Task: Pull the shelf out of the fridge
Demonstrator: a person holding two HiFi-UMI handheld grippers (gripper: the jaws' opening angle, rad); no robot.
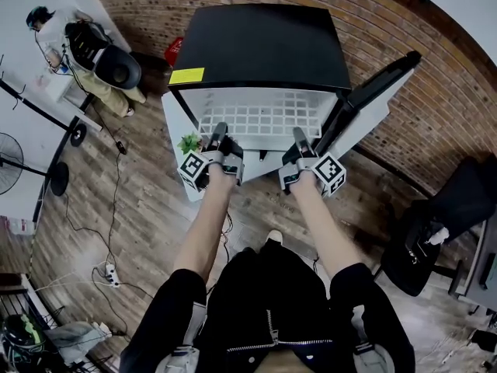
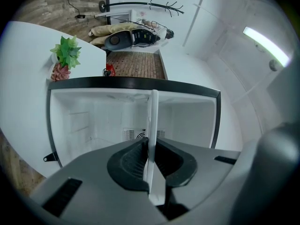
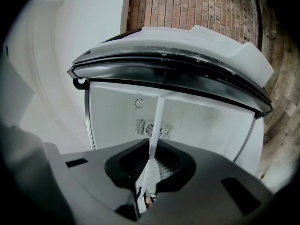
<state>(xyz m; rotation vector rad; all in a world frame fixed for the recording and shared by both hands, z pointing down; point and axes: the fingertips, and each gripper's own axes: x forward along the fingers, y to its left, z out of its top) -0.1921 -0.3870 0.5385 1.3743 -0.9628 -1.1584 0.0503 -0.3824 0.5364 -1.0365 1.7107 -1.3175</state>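
A small fridge [image 1: 264, 49] with a black top stands open, its door [image 1: 377, 88] swung out to the right. Its white wire shelf [image 1: 260, 119] sticks out of the opening towards me. My left gripper [image 1: 220, 134] is shut on the shelf's front edge at the left, my right gripper [image 1: 299, 138] on the same edge at the right. In the left gripper view the shelf [image 2: 153, 121] shows edge-on as a white bar pinched in the left gripper [image 2: 151, 161]. The right gripper view shows the shelf [image 3: 157, 121] clamped in the right gripper [image 3: 151, 161], with the fridge's white interior behind.
A white table [image 2: 28, 78] with a small potted plant [image 1: 189, 142] stands left of the fridge. A person [image 1: 81, 49] sits at the far left by the brick wall. A fan [image 1: 9, 162] and floor cables [image 1: 109, 270] lie left, a black chair [image 1: 435, 231] right.
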